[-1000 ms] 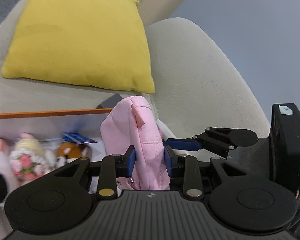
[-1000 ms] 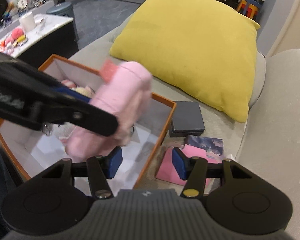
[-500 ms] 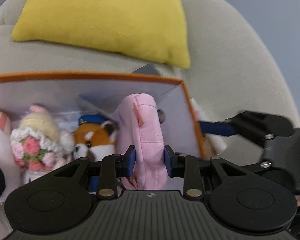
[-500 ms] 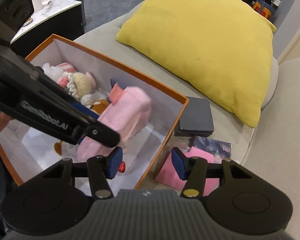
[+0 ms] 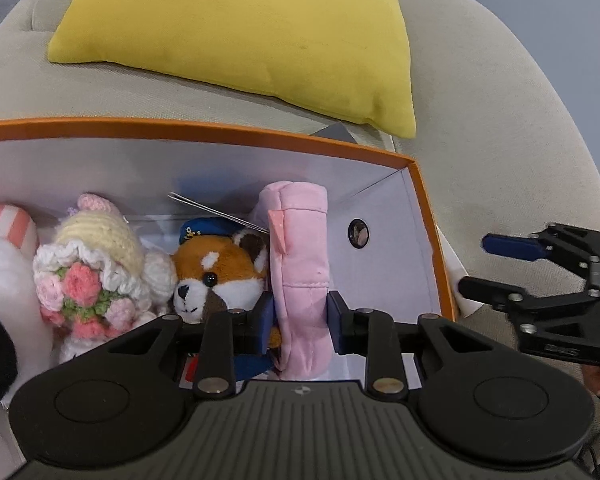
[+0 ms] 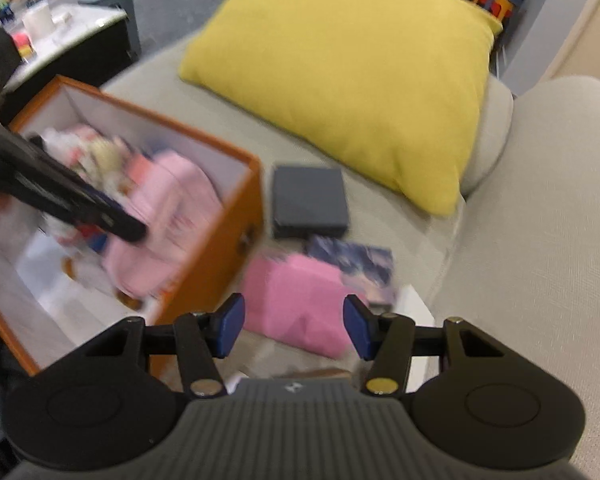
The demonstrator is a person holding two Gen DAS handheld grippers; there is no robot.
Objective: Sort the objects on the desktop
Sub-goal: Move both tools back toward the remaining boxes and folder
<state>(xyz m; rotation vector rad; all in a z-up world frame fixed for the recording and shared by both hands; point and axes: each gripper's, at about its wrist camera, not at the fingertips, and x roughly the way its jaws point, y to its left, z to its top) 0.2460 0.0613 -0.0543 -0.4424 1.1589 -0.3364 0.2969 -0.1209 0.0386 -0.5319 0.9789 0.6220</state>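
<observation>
Jaws of the left gripper (image 5: 300, 322) pinch the pink pouch (image 5: 300, 264); the right gripper's (image 6: 294, 326) gape empty.

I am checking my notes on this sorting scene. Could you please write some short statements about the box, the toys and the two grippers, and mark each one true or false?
1. The left gripper holds the pink pouch inside the orange box. True.
2. The right gripper grips the fox toy. False: its jaws are open and empty, above a pink item on the sofa.
3. The fox toy sits beside the pouch in the box. True.
4. The grey box lies in the orange box. False: it lies outside, on the sofa.
5. The cushion is blue. False: yellow.
</observation>
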